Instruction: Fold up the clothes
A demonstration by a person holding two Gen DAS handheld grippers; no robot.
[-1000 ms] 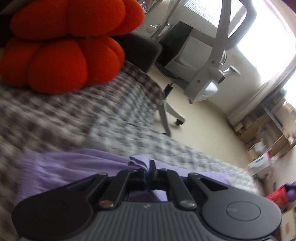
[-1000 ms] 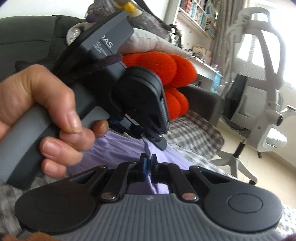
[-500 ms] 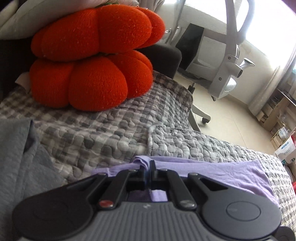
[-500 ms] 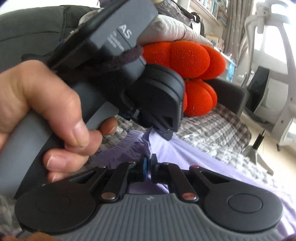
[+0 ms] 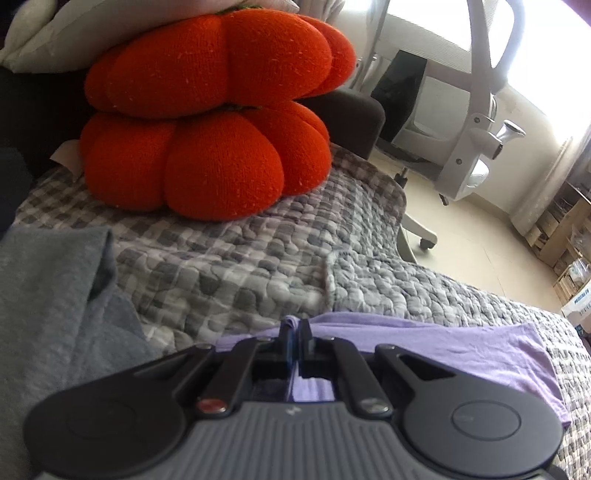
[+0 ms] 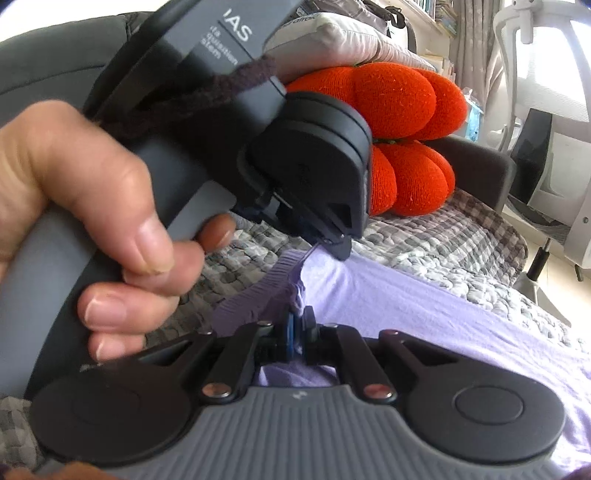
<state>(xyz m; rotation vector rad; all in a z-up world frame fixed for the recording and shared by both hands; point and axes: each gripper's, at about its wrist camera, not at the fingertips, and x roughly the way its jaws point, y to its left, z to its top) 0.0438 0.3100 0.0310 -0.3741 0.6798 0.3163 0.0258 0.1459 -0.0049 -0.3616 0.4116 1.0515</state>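
A lilac garment (image 5: 443,350) lies spread over a grey checked quilt (image 5: 229,266). In the left wrist view my left gripper (image 5: 295,330) is shut on a bunched edge of that garment. The right wrist view shows my right gripper (image 6: 300,321) shut on the lilac garment (image 6: 424,302) by its ribbed edge. Just beyond it a hand (image 6: 92,206) holds the left gripper (image 6: 338,247), which pinches the same edge a short way off. The cloth hangs slack between the two grips.
Two stacked orange pumpkin cushions (image 5: 207,118) sit on the quilt ahead, under a pale pillow (image 6: 332,33). A grey garment (image 5: 48,295) lies at the left. A white office chair (image 5: 476,140) stands on the floor beyond the bed's edge, with shelves (image 5: 565,240) far right.
Both grippers have swung sideways with the lilac garment held: the cushions have shifted toward the middle of the left view, and the grey garment has come into sight. The grips are unchanged.
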